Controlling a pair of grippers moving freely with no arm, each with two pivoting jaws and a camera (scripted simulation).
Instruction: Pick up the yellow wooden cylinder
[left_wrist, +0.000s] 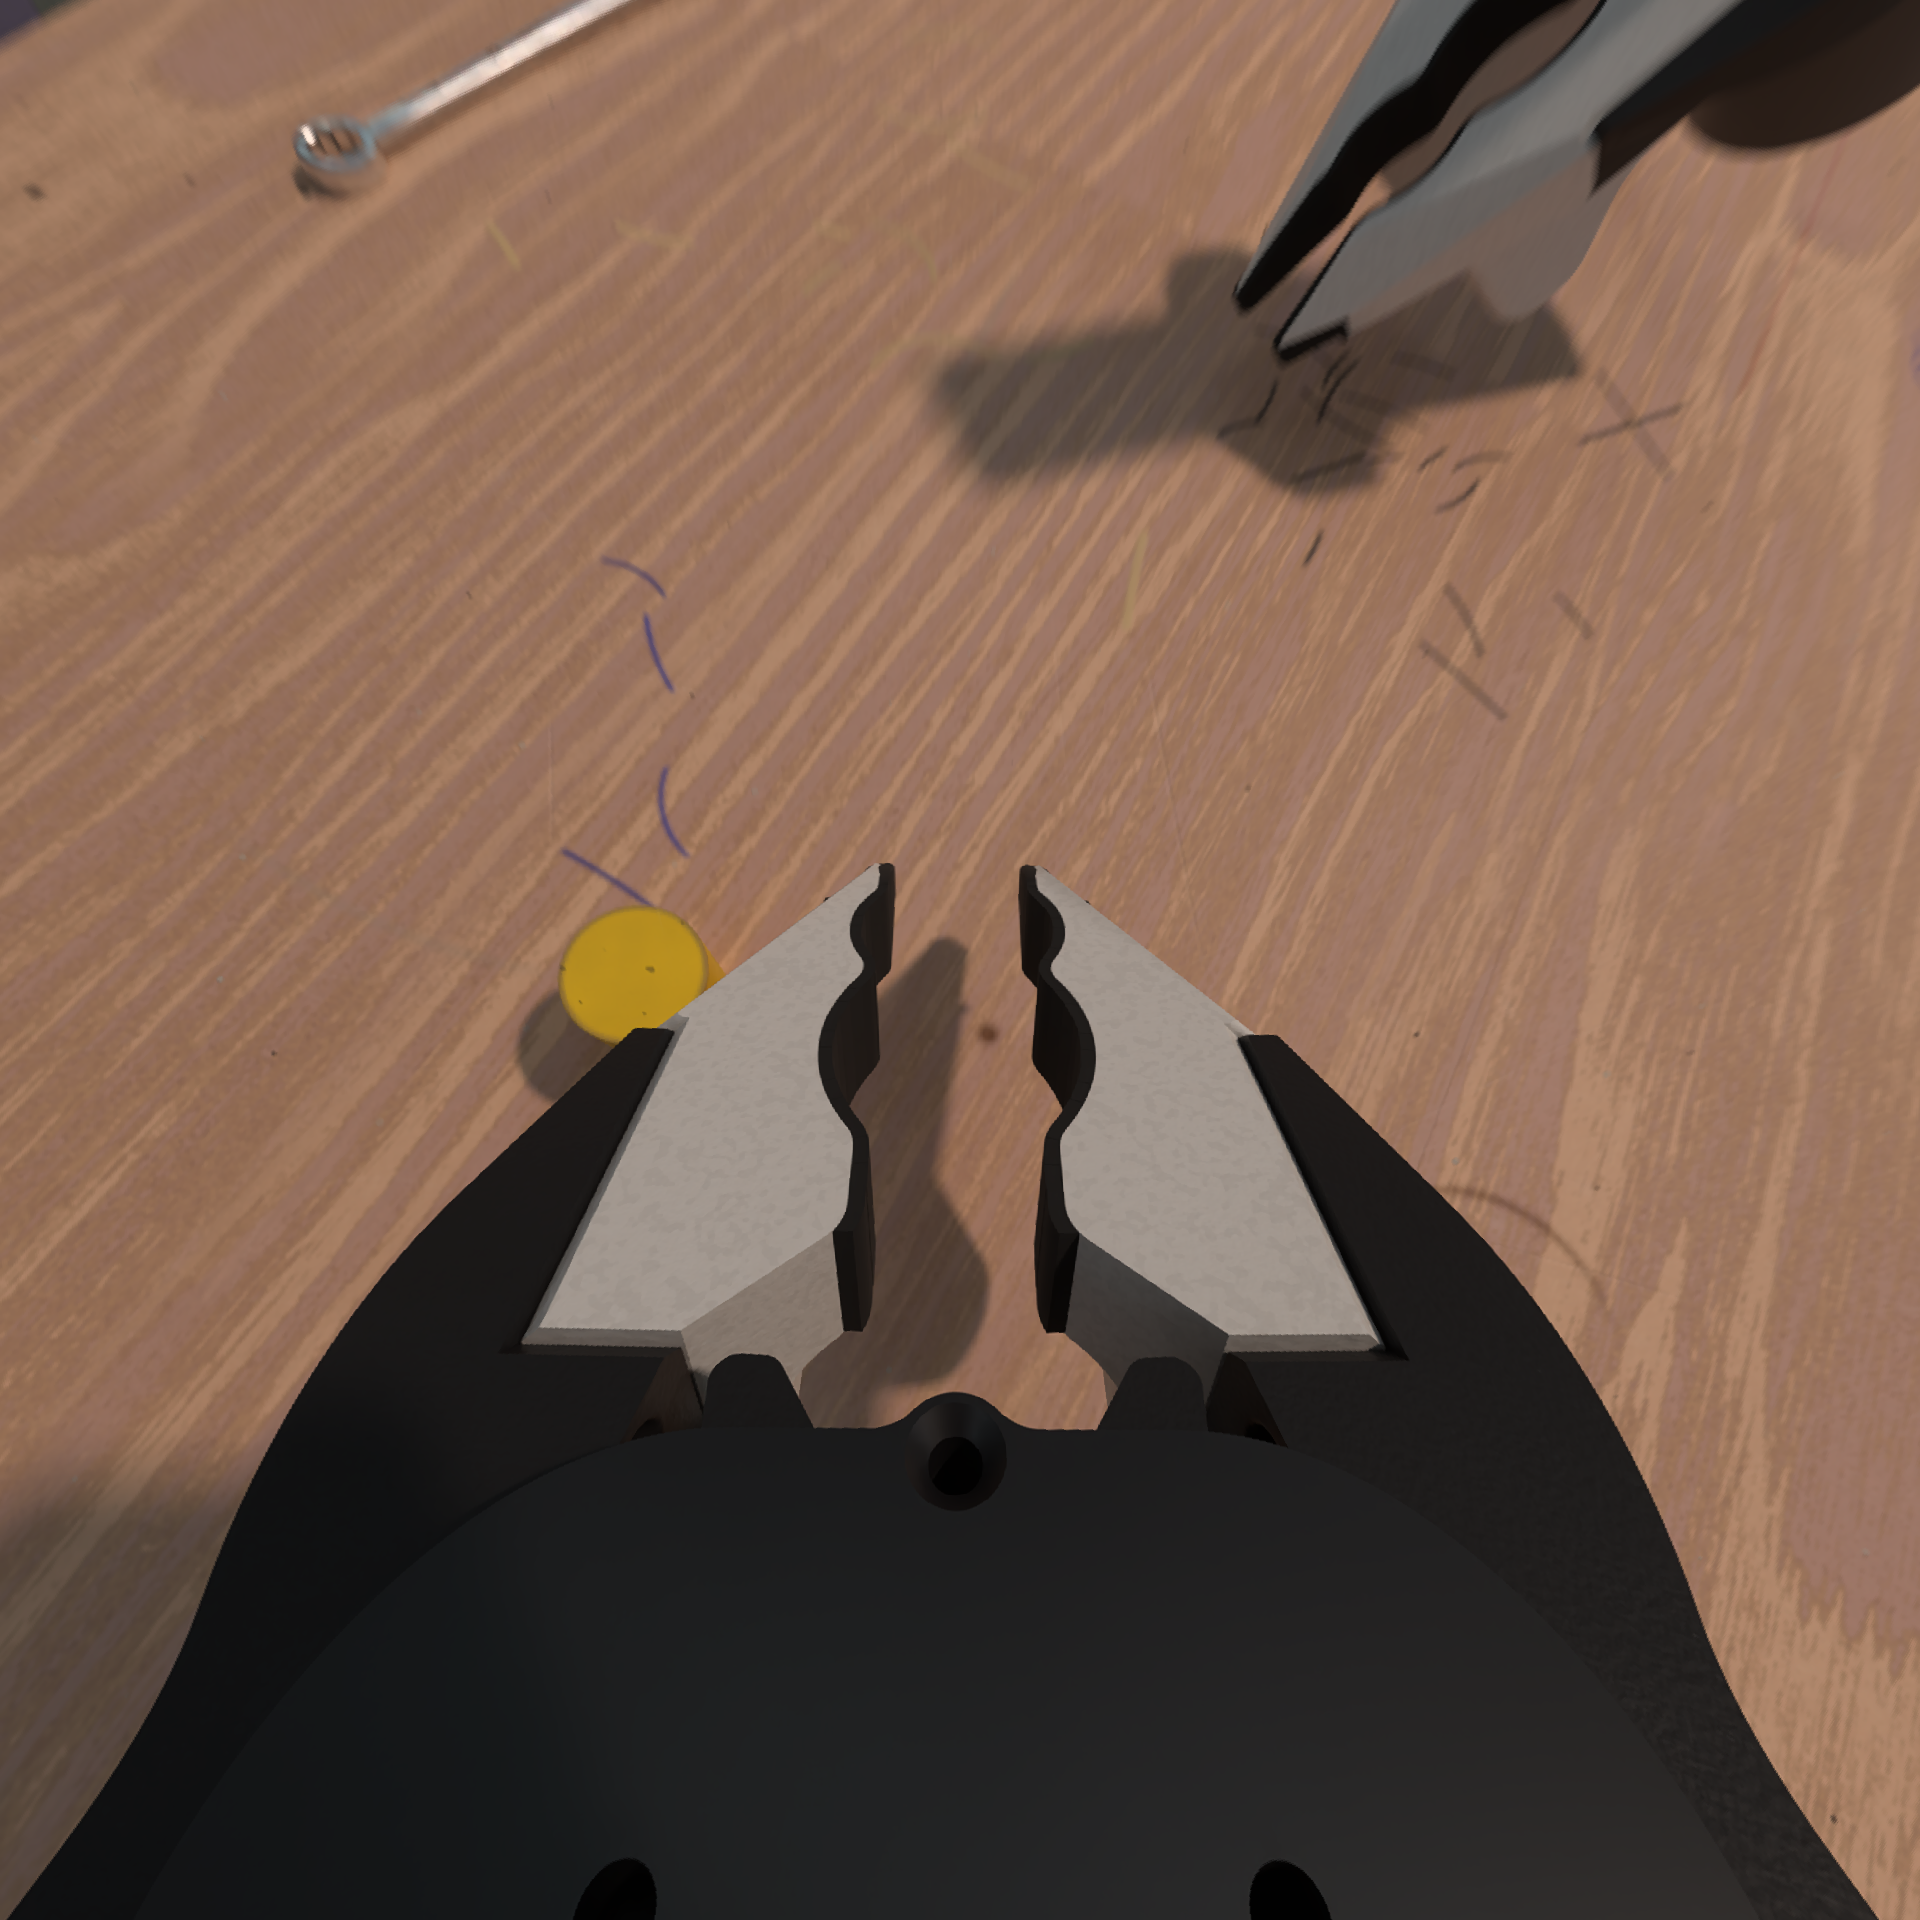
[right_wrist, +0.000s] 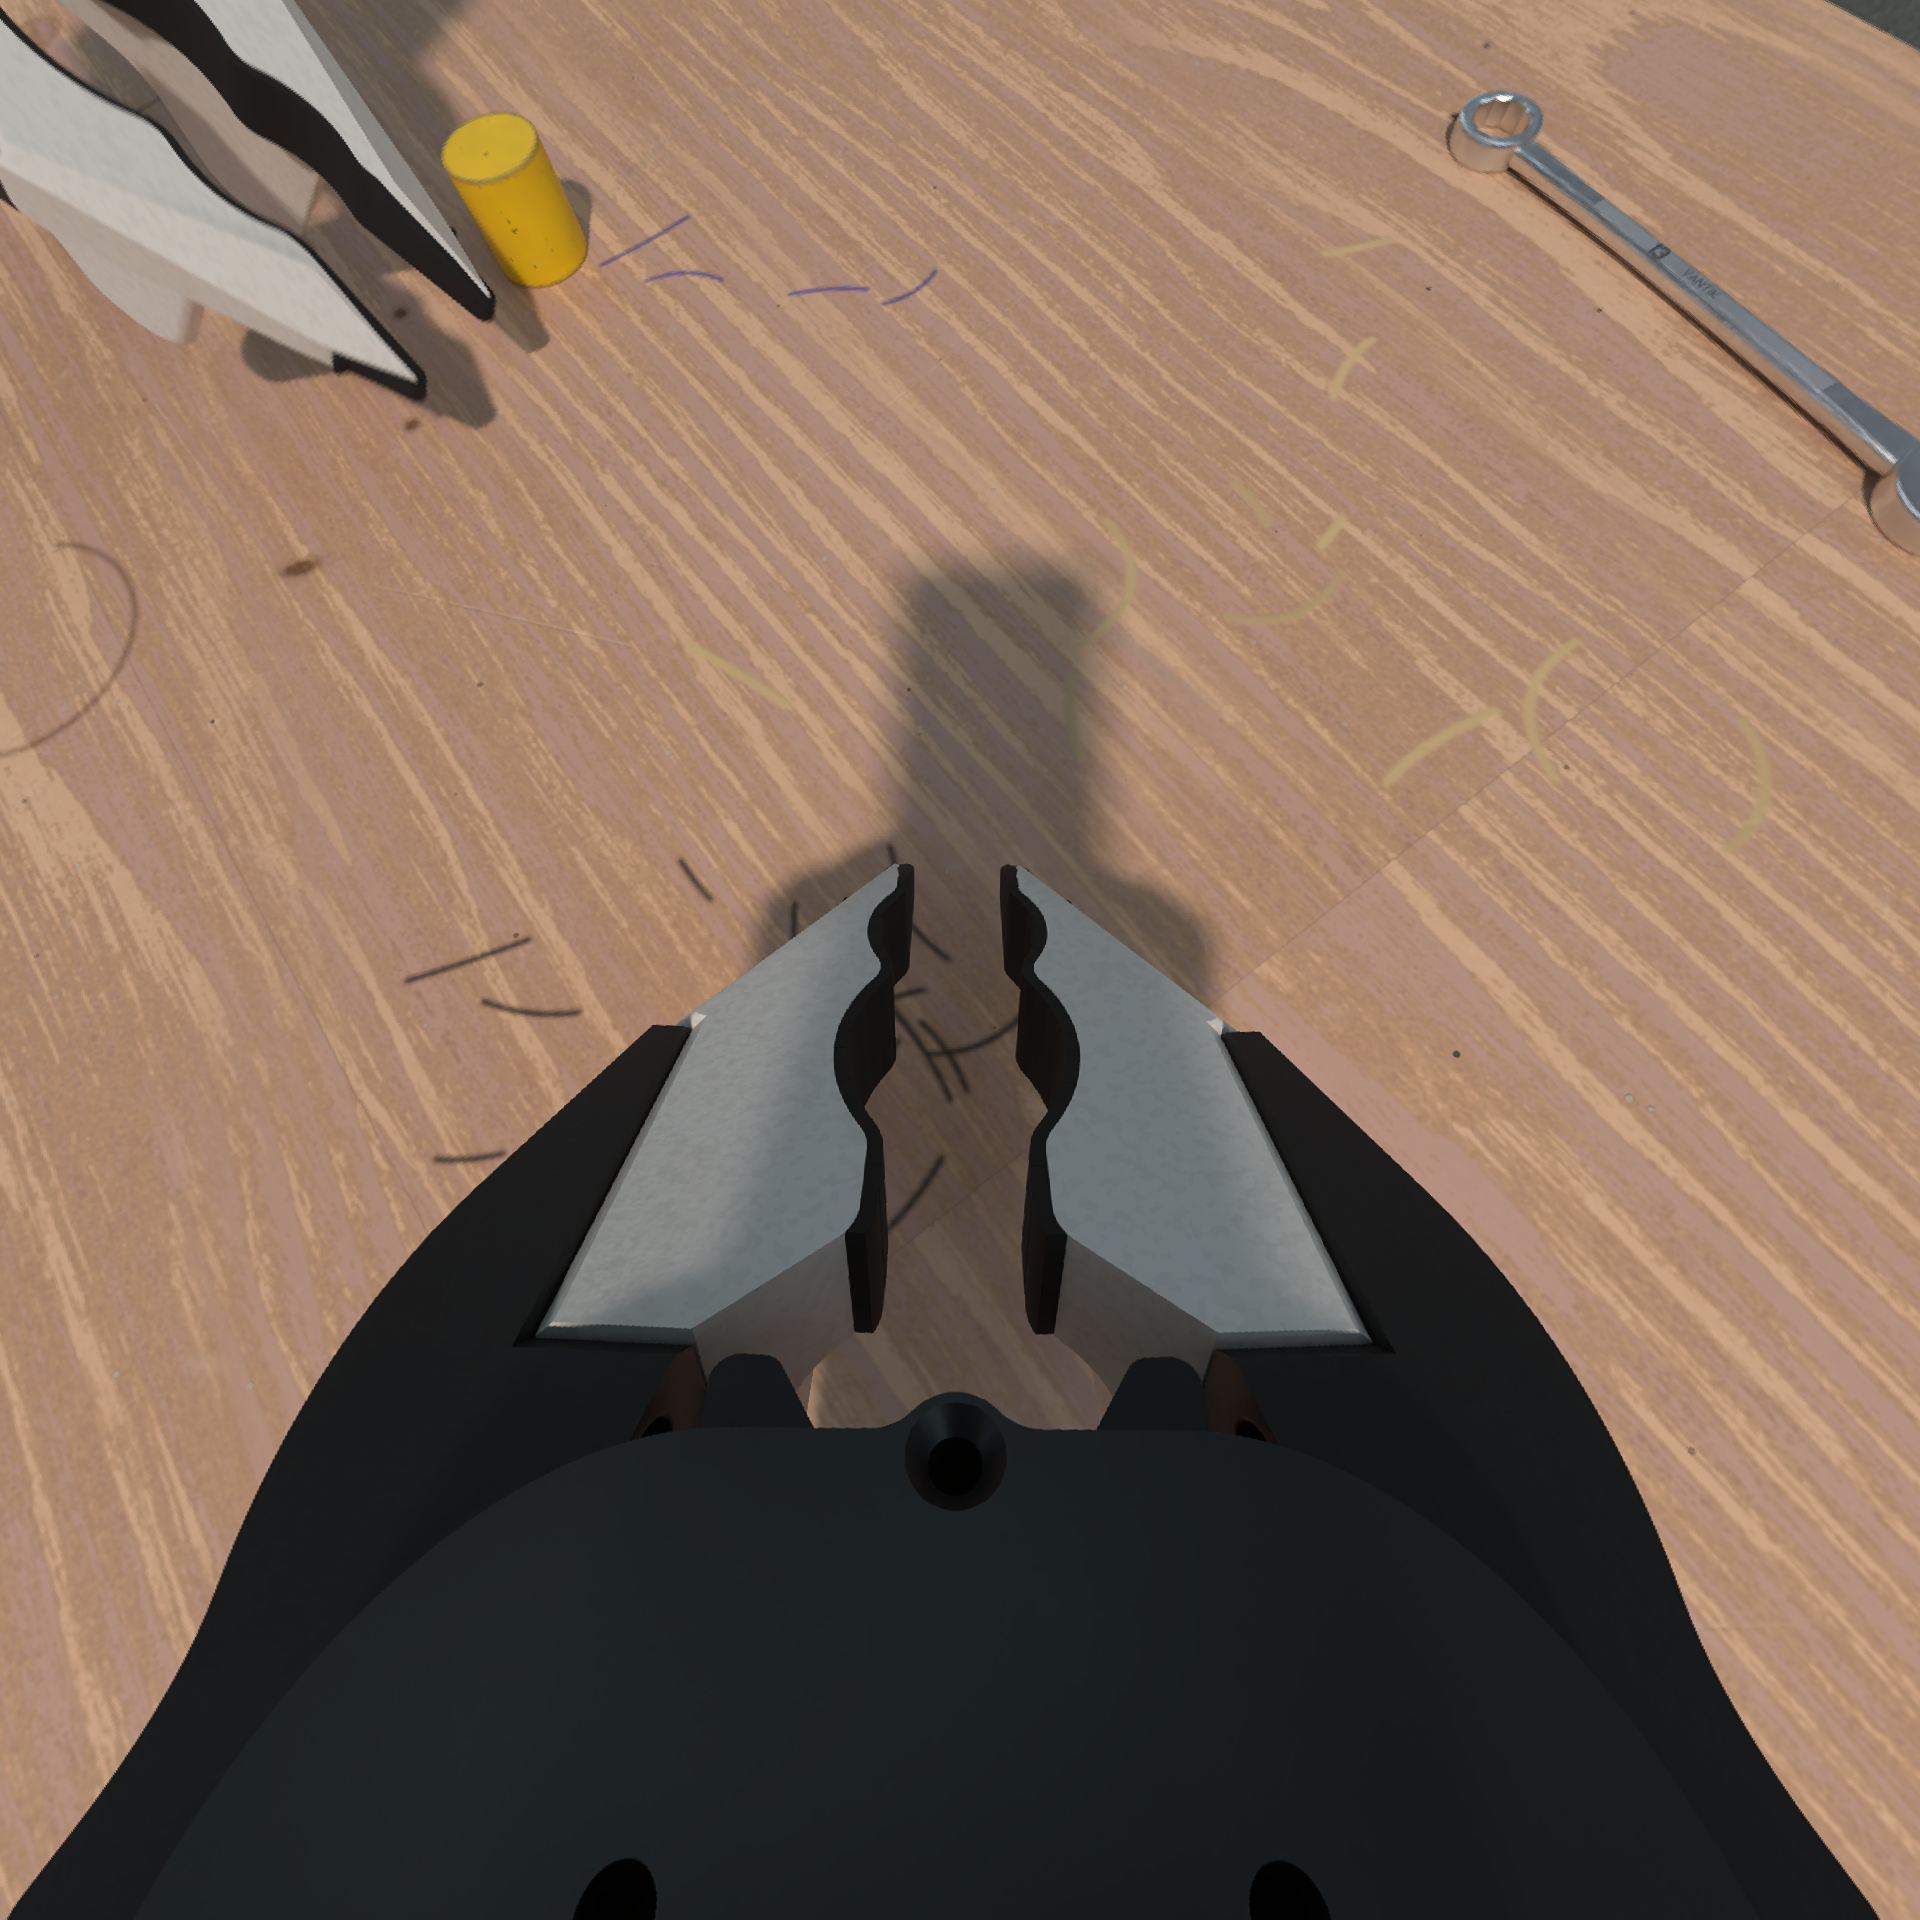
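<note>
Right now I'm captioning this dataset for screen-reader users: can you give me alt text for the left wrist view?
The open left gripper hovers over a wooden table, with the yellow wooden cylinder standing just outside its left finger, not between the jaws. The right gripper points down at the table at upper right, and a silver wrench lies at upper left.

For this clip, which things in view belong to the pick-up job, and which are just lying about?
Belongs to the job:
- yellow wooden cylinder, upright on the wooden table
- left gripper, open, beside the cylinder
- right gripper, open, farther off

Lying about:
- silver metal wrench
</note>
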